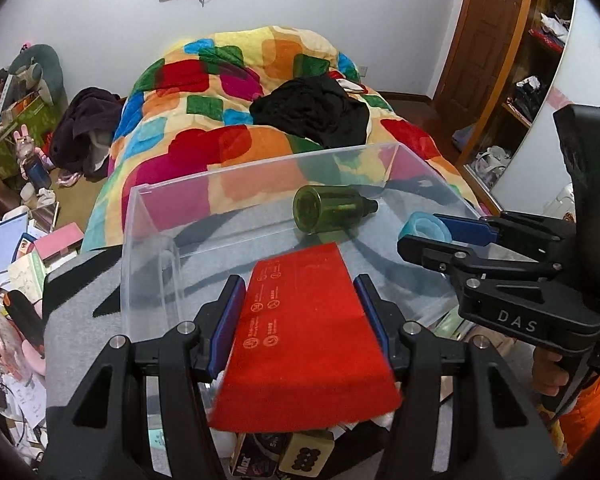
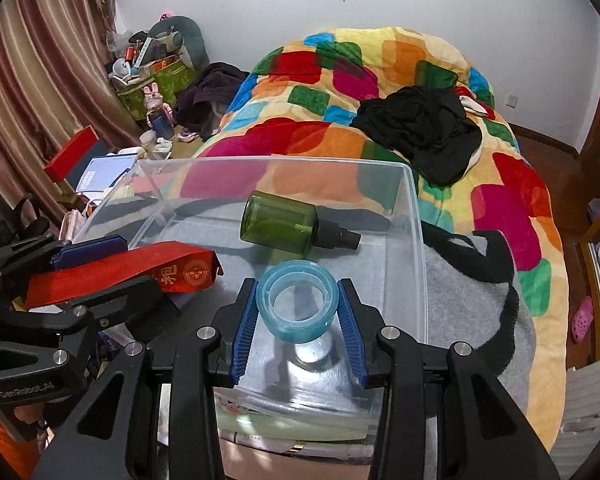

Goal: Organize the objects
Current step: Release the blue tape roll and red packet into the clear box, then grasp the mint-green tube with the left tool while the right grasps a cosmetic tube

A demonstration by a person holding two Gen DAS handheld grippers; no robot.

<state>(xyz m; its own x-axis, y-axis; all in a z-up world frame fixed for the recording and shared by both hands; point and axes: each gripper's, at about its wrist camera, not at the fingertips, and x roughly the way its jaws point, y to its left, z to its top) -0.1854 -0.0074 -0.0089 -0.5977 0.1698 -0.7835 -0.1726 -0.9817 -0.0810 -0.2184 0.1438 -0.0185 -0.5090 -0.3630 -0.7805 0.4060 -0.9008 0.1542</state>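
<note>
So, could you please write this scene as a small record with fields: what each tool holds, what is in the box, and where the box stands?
left tool: shut on the red envelope, held over the near edge of the box
right tool: shut on the blue tape roll, held above the box
clear plastic box: open top, standing on a grey blanket on the bed
inside box: green spray bottle, lying on its side
still to place: envelope and tape roll

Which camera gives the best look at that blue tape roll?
The right wrist view: the blue tape roll sits centred in the right claw, its ring open to view. The left wrist view shows it edge-on, partly hidden.
</note>
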